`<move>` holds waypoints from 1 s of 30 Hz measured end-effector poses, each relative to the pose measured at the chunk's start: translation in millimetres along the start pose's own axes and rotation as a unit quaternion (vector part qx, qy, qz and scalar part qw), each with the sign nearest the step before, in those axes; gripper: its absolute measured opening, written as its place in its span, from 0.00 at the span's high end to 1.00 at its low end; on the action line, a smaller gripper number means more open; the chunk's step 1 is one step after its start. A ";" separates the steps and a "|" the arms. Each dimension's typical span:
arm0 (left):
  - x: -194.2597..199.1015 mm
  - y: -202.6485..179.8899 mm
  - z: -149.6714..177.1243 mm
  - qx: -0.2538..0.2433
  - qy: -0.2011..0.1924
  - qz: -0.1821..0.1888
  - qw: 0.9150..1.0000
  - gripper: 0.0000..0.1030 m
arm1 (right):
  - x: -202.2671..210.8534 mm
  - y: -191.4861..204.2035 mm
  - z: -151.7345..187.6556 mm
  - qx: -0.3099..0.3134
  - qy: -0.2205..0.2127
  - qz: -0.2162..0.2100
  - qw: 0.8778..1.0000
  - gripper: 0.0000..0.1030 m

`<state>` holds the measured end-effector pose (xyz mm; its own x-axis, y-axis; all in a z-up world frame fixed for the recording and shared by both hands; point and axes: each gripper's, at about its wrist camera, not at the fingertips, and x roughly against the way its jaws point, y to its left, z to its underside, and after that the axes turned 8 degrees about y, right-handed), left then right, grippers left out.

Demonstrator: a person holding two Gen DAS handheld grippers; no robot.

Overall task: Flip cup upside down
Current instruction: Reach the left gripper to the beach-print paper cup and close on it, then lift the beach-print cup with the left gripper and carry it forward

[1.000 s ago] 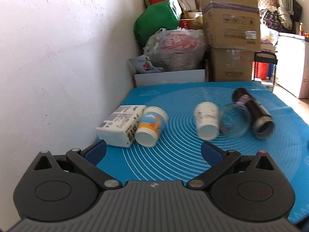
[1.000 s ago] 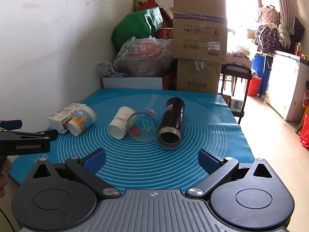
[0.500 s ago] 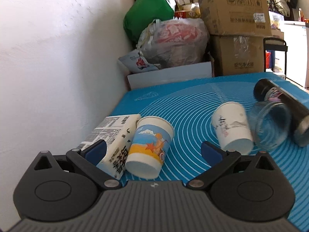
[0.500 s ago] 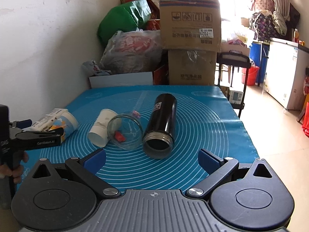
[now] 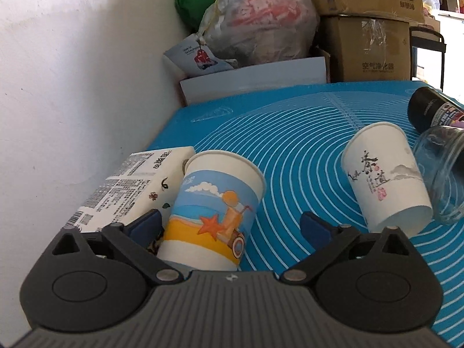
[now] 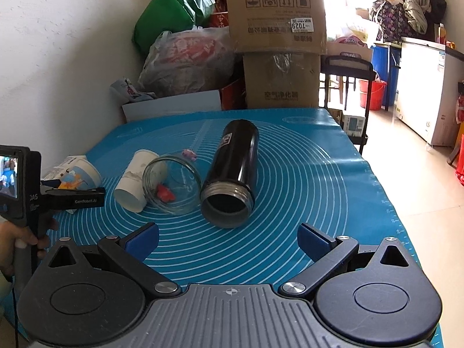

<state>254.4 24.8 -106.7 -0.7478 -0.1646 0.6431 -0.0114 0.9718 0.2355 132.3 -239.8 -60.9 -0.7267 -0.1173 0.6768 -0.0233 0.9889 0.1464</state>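
A paper cup with a beach picture (image 5: 214,211) lies on its side on the blue mat (image 5: 290,145), base toward me. My left gripper (image 5: 229,226) is open, and the cup's base end sits between its fingers, close to the left finger (image 5: 145,223). The right wrist view shows the cup (image 6: 81,177) at far left, partly behind my left gripper (image 6: 72,200). My right gripper (image 6: 229,237) is open and empty, low over the mat's near edge.
A white carton (image 5: 133,188) lies against the beach cup's left side, by the wall. A white paper cup (image 5: 385,185), a clear glass jar (image 6: 171,182) and a black flask (image 6: 232,171) lie on their sides mid-mat. Boxes and bags crowd the far end.
My left gripper has moved forward and down, bringing the beach cup's base between its open fingers. My right gripper has drifted slightly closer to the flask.
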 end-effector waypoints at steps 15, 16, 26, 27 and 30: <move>37.4 8.9 1.8 0.028 0.013 0.009 0.999 0.38 | 11.6 2.9 0.2 0.005 -0.008 0.002 1.000 0.00; 45.8 7.4 2.6 0.031 0.015 0.011 0.999 0.38 | 14.1 2.4 0.3 0.004 -0.009 0.002 1.000 0.00; 119.8 -22.8 34.8 0.046 0.025 0.068 0.996 0.38 | 33.8 1.1 8.7 0.005 -0.008 -0.002 1.000 0.00; 124.5 -27.3 38.4 0.045 0.028 0.074 0.996 0.38 | 35.5 1.5 10.0 0.005 -0.008 -0.003 1.000 0.00; 134.8 -39.9 50.2 0.042 0.036 0.084 0.995 0.38 | 39.5 1.9 13.3 0.006 -0.006 -0.005 1.000 0.00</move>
<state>120.8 -27.8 -66.0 -0.6941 -0.0082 0.7199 0.0511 0.9968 0.0607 94.4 -241.4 -43.5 -0.7349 -0.1257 0.6665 -0.0383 0.9888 0.1443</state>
